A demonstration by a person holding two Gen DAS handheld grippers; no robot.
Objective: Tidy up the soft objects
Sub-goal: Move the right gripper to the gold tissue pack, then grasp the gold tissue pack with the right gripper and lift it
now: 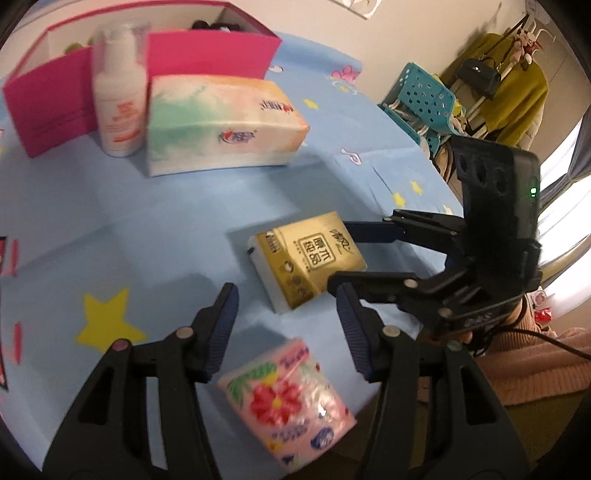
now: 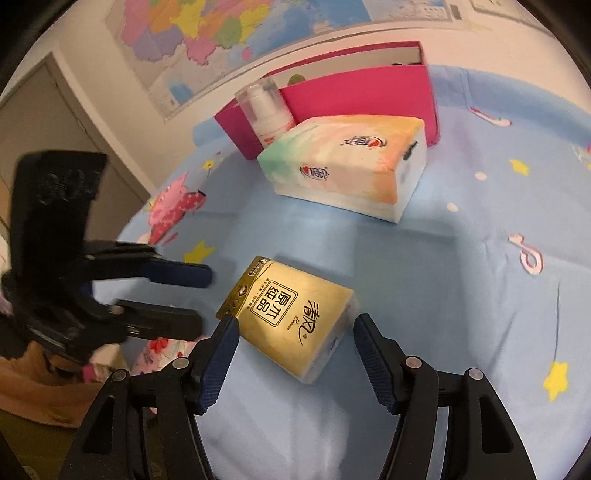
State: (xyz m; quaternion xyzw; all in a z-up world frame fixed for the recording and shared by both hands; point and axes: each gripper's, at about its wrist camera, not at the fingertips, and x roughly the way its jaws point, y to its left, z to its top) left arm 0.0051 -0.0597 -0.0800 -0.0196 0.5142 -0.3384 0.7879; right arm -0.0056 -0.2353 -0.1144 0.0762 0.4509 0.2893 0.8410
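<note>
A gold tissue pack (image 1: 306, 260) (image 2: 291, 317) lies on the blue star-patterned tablecloth (image 1: 166, 206). My right gripper (image 2: 293, 354) is open just in front of it, jaws either side of its near end; it shows in the left wrist view (image 1: 341, 253) at the pack's right. A pink flowered tissue pack (image 1: 286, 400) lies at the table's near edge, between the open jaws of my left gripper (image 1: 288, 325), also in the right wrist view (image 2: 201, 295). A large pastel tissue pack (image 1: 221, 123) (image 2: 347, 160) lies further back.
An open pink box (image 1: 48, 99) (image 2: 362, 88) stands at the back with a white pump bottle (image 1: 118, 92) (image 2: 267, 114) in front of it. Teal baskets (image 1: 421, 99) and a rack with a yellow garment (image 1: 517, 92) stand beyond the table. A map hangs on the wall (image 2: 229, 33).
</note>
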